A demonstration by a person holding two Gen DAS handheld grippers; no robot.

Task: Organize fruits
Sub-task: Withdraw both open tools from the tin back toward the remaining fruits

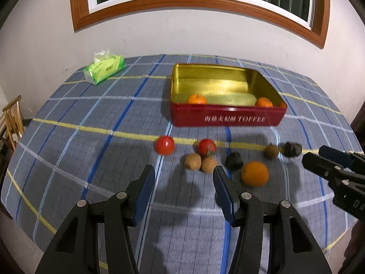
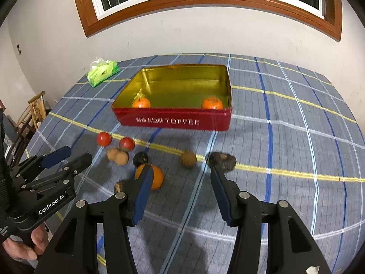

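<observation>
Left gripper point(image 1: 183, 175): jaws partly apart, nothing between them, above the tablecloth's point(image 1: 91, 118) near edge. Right gripper point(image 2: 180, 178): likewise parted and empty. Loose fruit mid-cloth: two tomatoes point(image 1: 165, 145), two kiwis point(image 1: 192, 161) touching, one orange point(image 1: 255, 173), a further kiwi, dark fruits. Red toffee tin point(image 1: 228, 118), nearer the far edge: two oranges point(image 2: 141, 102) against its near wall. Tissue pack point(image 1: 104, 69): far left corner.

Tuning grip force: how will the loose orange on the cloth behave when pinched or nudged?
The orange is round, so a nudge would probably roll it, though the plaid cloth may damp that. Smooth curved skin could slip from off-centre pads. It looks firm, likely heavier than the kiwis nearby.
</observation>
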